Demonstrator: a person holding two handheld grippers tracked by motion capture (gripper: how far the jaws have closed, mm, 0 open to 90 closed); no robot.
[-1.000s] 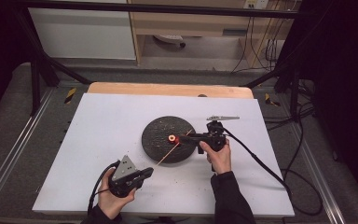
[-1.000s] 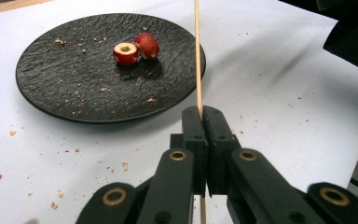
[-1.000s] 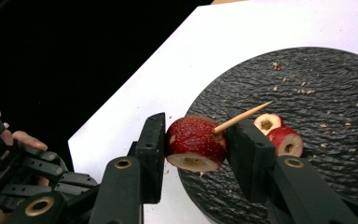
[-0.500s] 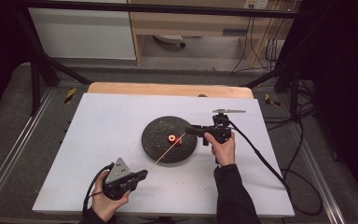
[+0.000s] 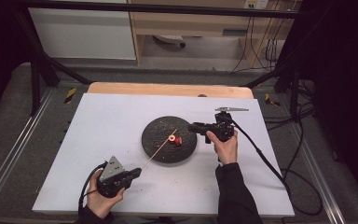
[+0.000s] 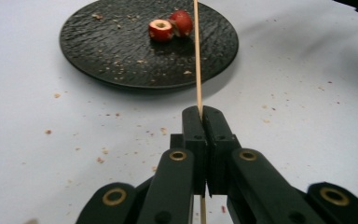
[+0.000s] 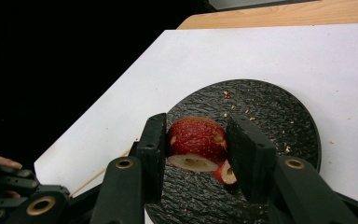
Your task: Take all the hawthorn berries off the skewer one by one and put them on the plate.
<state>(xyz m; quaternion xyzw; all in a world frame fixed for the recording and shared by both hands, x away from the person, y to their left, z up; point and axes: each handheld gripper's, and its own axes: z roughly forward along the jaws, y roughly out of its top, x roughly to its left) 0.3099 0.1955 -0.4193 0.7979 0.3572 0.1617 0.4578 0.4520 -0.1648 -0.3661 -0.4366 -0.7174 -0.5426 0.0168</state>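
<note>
Left gripper [image 6: 200, 116] clamped on skewer [image 6: 197, 56] | right gripper [image 7: 196, 144] gripping red fruit [image 7: 196, 140] over black plate [image 7: 279, 107], frame centre

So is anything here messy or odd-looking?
Yes: small crumbs are scattered over the black plate and the white table around it. The red fruit clamped in the right tool has a cut, hollowed end.
</note>
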